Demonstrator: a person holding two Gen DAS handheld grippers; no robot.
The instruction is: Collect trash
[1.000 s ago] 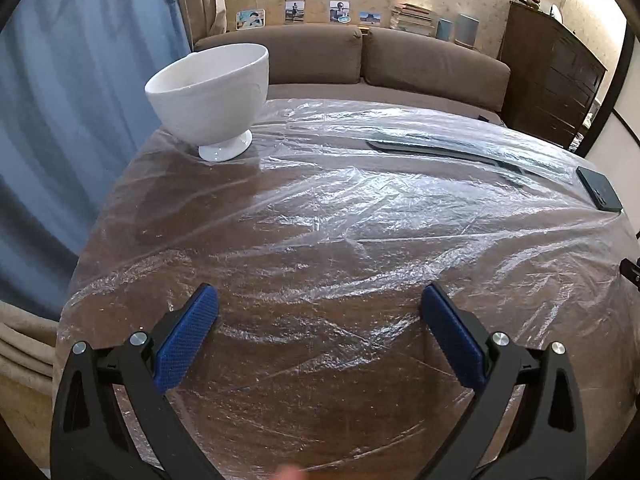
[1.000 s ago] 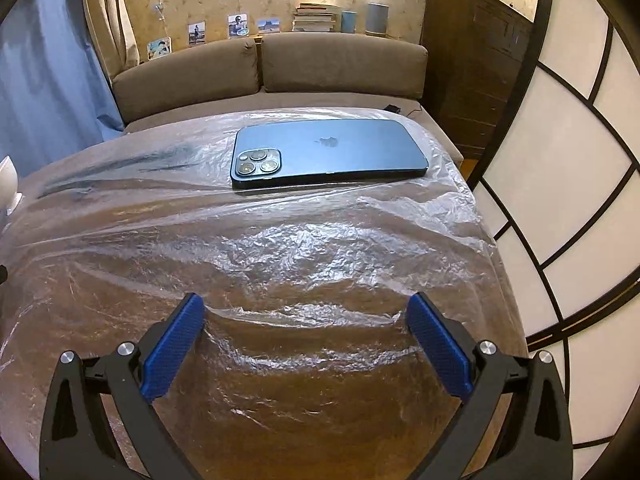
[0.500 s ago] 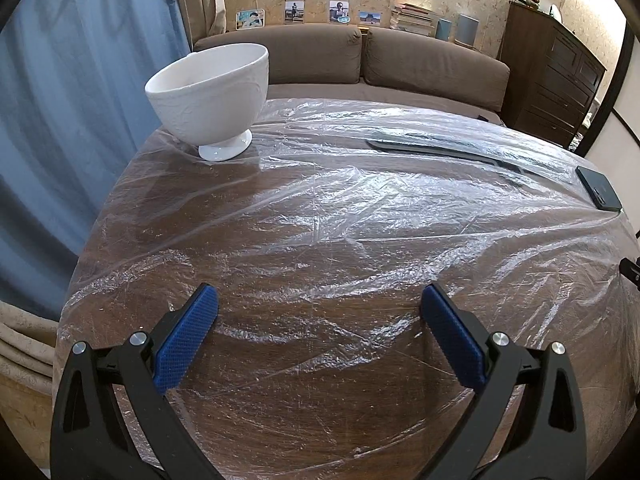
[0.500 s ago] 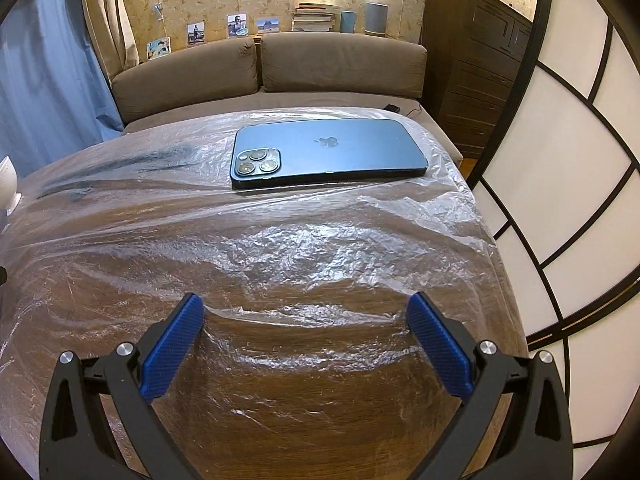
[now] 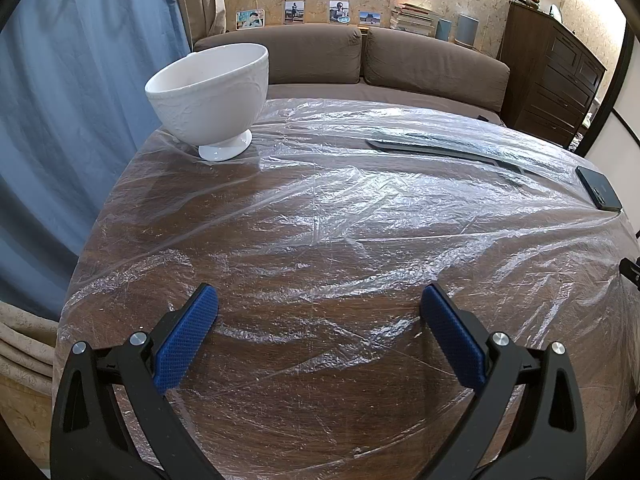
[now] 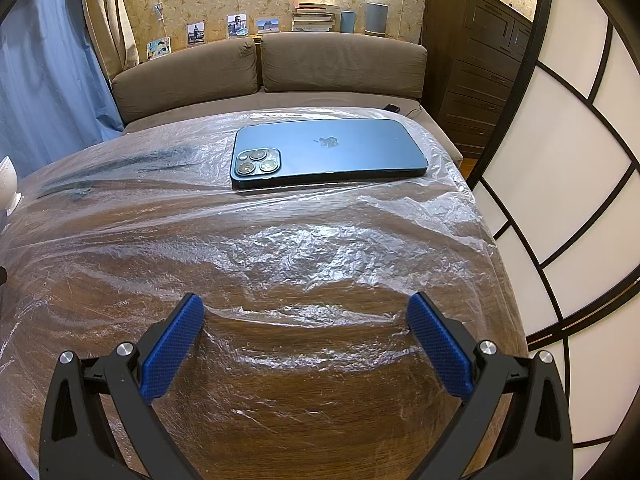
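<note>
Left gripper (image 5: 318, 312) and right gripper (image 6: 304, 318): fingers spread wide, holding nothing, poised over the clear plastic sheet (image 5: 360, 216) covering the wooden counter (image 6: 312, 432). Sheet lies beneath and ahead of both. Beyond: phone (image 6: 326, 156) right, white bowl (image 5: 210, 94) far left.

Both your grippers gape wide, gripping nothing.

Your left gripper (image 5: 318, 306) points toward 12 o'clock, its blue pads (image 5: 186, 338) splayed at 10 and 2, held low and level. Your right gripper (image 6: 304, 314) matches it: aimed at 12 o'clock, pads (image 6: 438, 346) spread apart, nothing between them.
</note>
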